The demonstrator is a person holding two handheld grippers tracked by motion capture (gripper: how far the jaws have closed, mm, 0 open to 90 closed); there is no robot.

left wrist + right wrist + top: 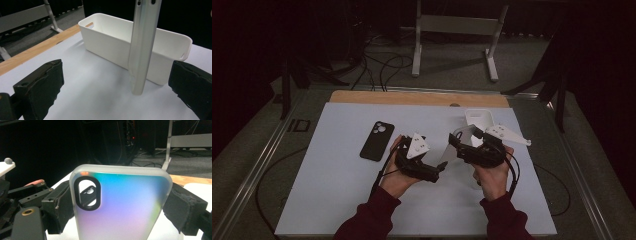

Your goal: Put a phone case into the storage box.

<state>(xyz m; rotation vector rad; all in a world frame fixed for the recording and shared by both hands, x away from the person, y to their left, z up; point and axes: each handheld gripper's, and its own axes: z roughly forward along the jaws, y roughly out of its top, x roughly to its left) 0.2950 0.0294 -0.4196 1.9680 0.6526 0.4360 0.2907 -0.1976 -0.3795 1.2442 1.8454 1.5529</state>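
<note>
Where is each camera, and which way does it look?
High view: above the table, looking forward and down; left hand and right hand show.
Left gripper view: on the left gripper, facing the white bin; its open jaws show.
Right gripper view: rides the right gripper, facing the phone case its jaws clamp.
Both gripper views show that case.

One black phone (pixel 377 140), one frosted phone case (pixel 120 205), one white bin (pixel 130 47), two tongs

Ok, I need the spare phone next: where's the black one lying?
In the high view the black phone lies flat on the white mat, left of the left gripper.
</note>
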